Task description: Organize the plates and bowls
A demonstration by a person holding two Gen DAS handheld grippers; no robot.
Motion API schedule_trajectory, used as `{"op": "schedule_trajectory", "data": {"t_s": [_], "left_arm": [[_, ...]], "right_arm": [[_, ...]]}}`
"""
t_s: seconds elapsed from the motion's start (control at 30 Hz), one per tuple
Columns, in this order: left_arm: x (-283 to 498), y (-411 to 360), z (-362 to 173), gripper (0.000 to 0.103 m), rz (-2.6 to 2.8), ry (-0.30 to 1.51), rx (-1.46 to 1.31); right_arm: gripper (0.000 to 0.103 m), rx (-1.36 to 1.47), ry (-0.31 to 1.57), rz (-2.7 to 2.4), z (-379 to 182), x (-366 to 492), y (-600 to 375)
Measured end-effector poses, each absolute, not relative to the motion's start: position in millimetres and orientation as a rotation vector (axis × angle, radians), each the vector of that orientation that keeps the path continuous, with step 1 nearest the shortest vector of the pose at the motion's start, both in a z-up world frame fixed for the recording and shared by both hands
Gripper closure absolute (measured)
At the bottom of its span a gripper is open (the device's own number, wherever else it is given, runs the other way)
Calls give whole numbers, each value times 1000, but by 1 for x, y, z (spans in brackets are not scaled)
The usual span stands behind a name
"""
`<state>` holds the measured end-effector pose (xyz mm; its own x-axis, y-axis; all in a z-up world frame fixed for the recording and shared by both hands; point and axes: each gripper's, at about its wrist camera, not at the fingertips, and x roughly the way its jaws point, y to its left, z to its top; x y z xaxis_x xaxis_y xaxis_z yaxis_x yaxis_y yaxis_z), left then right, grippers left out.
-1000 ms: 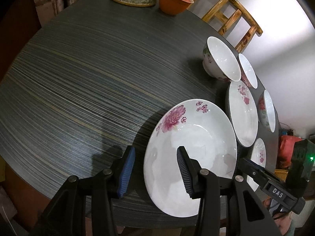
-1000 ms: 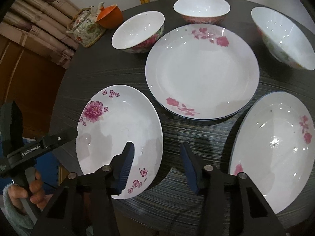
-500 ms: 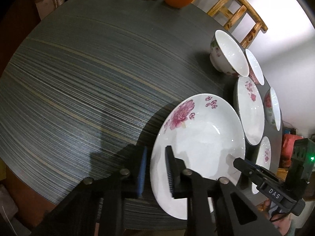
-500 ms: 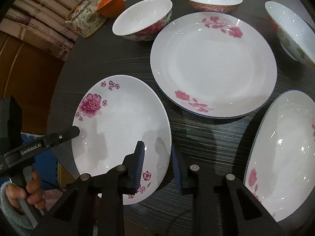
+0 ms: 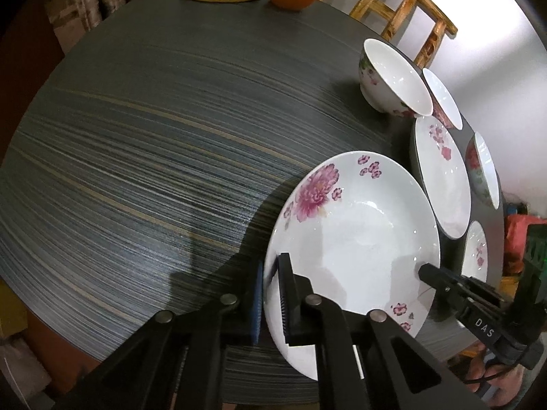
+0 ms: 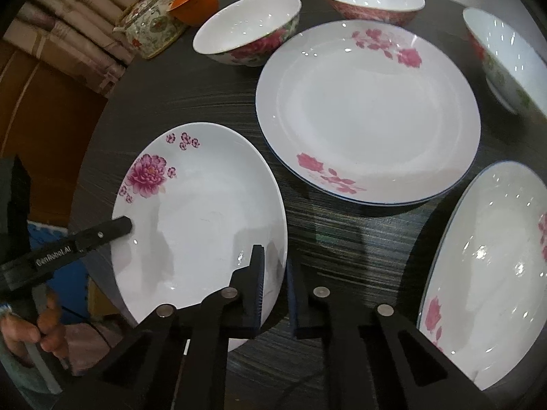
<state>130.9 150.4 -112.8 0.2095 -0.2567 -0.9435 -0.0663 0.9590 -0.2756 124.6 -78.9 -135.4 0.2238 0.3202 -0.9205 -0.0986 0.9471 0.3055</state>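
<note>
Both grippers clamp opposite edges of the white round porcelain plate with the purple peony (image 5: 355, 239), which sits at the near edge of the dark streaked round table (image 5: 154, 143). The left gripper (image 5: 271, 294) pinches its rim, and the right gripper (image 6: 275, 287) grasps the other side. Beside it lies a larger white plate with pink blossoms (image 6: 369, 112), with white flowered bowls (image 6: 249, 34) beyond.

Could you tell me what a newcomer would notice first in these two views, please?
Both grippers pinch one white peony plate at the table's near edge: the left gripper on its left rim, the right gripper on its right rim. Behind it lies a larger pink-flowered plate, ringed by bowls.
</note>
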Motion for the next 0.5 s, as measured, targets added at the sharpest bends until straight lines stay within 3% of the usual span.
{"op": "schedule_trajectory", "data": {"t_s": [0.5], "left_arm": [[141,177,-89,94,-108,1300,-221]], "right_arm": [[93,190,1263,321,-117,125,-51]]}}
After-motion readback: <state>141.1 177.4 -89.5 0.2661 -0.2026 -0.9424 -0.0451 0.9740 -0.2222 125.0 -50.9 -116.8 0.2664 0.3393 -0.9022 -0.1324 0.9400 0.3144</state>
